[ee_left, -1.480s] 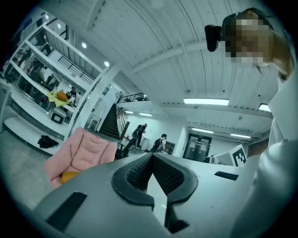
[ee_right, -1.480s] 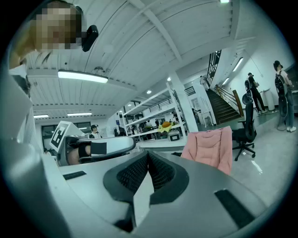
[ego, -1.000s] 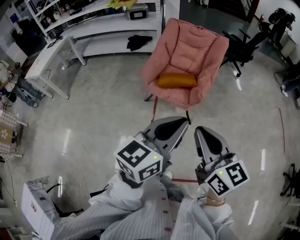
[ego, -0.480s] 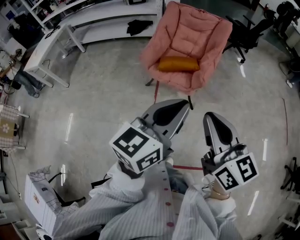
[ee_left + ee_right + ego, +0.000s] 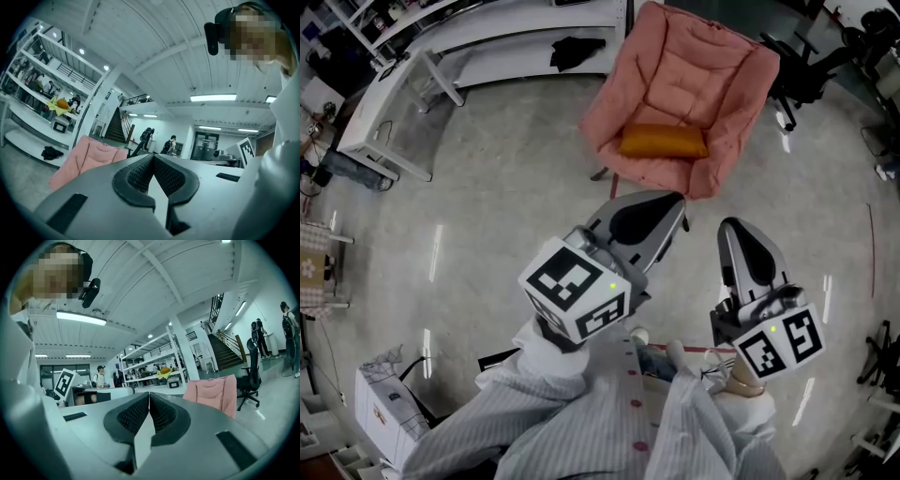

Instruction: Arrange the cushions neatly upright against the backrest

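A pink padded armchair stands ahead on the floor, its backrest rising at the far side. An orange cushion lies flat across the front of its seat. My left gripper is shut and empty, its tips just short of the chair's front edge. My right gripper is also shut and empty, a little further back and to the right. The chair shows pink at the left in the left gripper view and right of centre in the right gripper view; the cushion is hidden in both.
A long white bench and shelving run along the back left. A black office chair stands right of the armchair. A white box sits on the floor at the lower left. People stand far off by a staircase.
Both grippers have moved forward towards the armchair, which now sits closer in the head view. Both jaws stayed shut.
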Demonstrator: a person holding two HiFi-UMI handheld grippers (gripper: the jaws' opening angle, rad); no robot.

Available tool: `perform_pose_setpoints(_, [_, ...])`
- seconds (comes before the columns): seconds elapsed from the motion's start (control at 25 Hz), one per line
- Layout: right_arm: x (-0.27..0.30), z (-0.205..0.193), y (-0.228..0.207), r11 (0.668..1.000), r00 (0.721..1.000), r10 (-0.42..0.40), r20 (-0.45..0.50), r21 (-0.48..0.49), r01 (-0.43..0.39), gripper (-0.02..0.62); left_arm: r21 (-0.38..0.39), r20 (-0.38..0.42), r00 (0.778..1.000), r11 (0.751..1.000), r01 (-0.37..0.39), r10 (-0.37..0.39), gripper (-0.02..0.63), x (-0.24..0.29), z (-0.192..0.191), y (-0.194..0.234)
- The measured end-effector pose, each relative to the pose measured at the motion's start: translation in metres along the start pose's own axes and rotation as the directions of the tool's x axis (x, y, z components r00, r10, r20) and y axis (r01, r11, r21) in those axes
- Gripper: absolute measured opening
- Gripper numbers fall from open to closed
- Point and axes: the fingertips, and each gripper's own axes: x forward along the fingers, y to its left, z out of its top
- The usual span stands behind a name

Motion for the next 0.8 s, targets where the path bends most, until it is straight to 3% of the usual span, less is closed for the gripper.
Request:
perform_pose_setpoints(0.4, [0.109,0.018,-0.030,1.000,1.000,-0.027,0.011,-0.016,0.027,0.014,0.020,-0.020,0.999,0.999,0.048,-0.048,0.009,0.040,0.035,0.098])
perform_pose_setpoints(0.8, [0.143,0.009,-0.059,0.991,0.992,-0.128,0.015,0.026,0.128,0.014,0.018,-0.039,0.995,0.996,0.091,-0.090,0.009,0.061,0.040,0.148])
